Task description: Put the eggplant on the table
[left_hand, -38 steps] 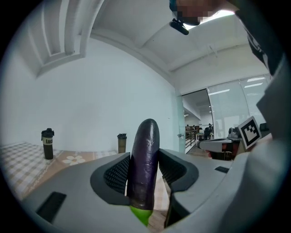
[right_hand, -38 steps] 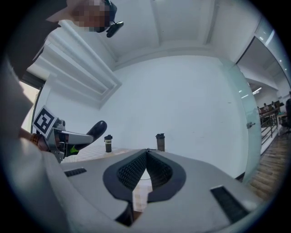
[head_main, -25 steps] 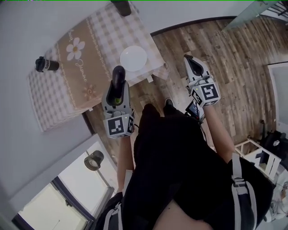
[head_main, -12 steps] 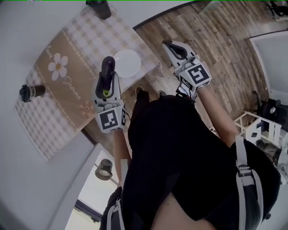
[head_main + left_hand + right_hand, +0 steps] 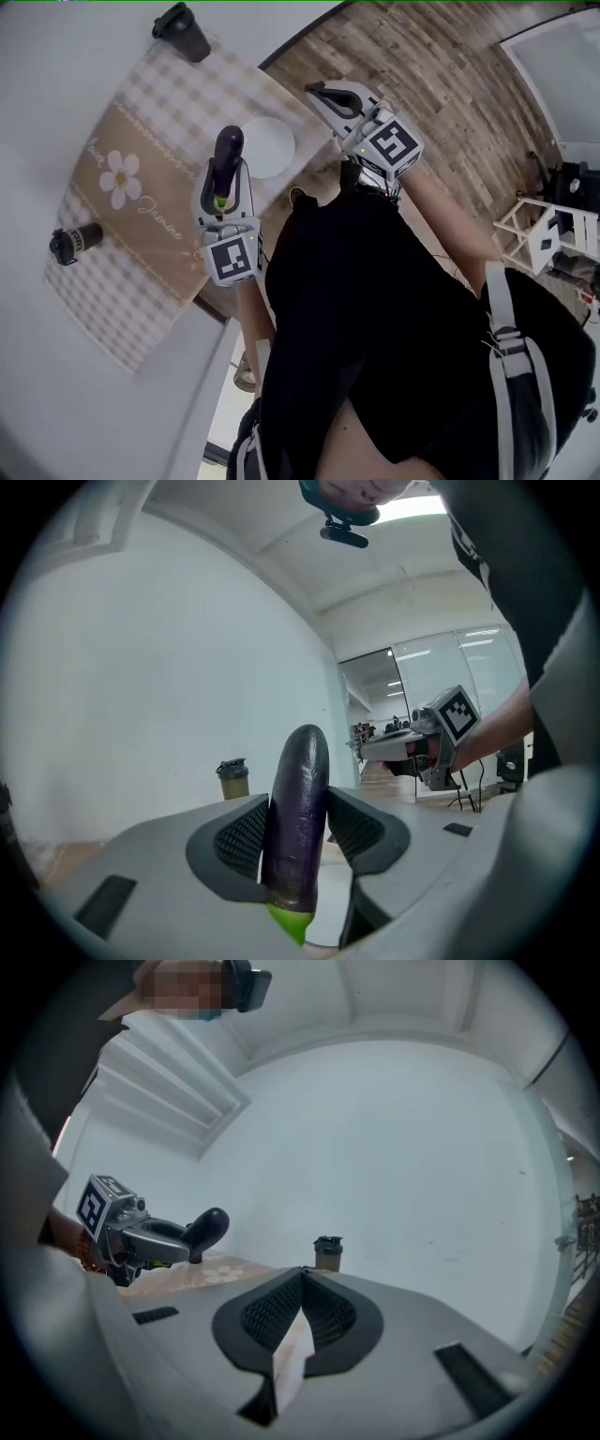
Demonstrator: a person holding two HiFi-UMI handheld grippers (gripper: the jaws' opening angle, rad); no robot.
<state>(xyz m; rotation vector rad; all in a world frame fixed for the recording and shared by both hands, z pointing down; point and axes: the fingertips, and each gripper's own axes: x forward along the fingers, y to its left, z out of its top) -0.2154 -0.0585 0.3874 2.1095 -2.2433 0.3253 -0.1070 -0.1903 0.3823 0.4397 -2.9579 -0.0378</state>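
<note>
A dark purple eggplant [image 5: 228,155] with a green stem end sticks forward out of my left gripper [image 5: 227,180], whose pads are shut on its lower half. It hangs over the checked tablecloth [image 5: 141,202], just left of a white plate [image 5: 267,147]. In the left gripper view the eggplant [image 5: 300,799] stands upright between both ribbed pads. My right gripper [image 5: 317,91] is shut with nothing in it and hovers off the table's corner, right of the plate. In the right gripper view its tips [image 5: 302,1277] meet, and the left gripper with the eggplant [image 5: 208,1226] shows at the left.
A dark-lidded shaker cup [image 5: 181,31] stands at the table's far corner, and a dark bottle [image 5: 75,242] lies at its left side. A white wall runs behind the table. Wood floor [image 5: 441,84] lies to the right, with a white stool [image 5: 548,234] beyond.
Both grippers have moved in toward the table. The eggplant, still gripped, now hangs over the cloth beside the plate, and the right gripper has come near the table's corner.
</note>
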